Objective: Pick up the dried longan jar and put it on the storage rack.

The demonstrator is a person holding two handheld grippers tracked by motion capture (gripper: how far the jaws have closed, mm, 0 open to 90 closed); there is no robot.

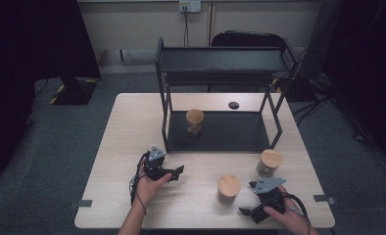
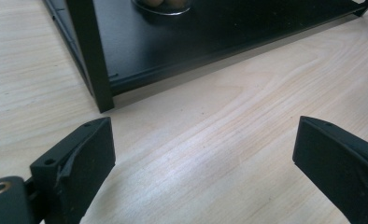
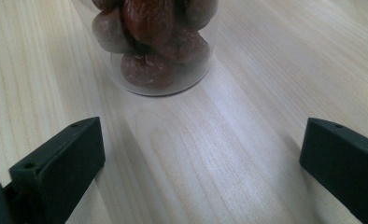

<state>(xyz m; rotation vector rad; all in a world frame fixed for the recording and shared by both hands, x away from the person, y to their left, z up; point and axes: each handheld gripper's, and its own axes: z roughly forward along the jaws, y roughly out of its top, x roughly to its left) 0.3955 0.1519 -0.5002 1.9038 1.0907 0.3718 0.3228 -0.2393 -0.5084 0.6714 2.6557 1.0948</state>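
Step in hand, likely: shelving jars. One jar (image 1: 195, 121) on rack (image 1: 220, 132) lower shelf. Right claw (image 1: 251, 199) wide, empty, facing near jar (image 3: 156, 44) on surface (image 1: 127, 147). Left claw (image 1: 177, 172) wide, empty. Next: advance, straddle jar, close.

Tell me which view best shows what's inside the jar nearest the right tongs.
Right gripper view: the jar sits close ahead of the open right tongs, with dark reddish-brown fruits visible through clear glass. High view shows mainly its wooden lid. Left gripper view faces the black shelf instead.

Jar (image 3: 159, 44) top beyond frame edge
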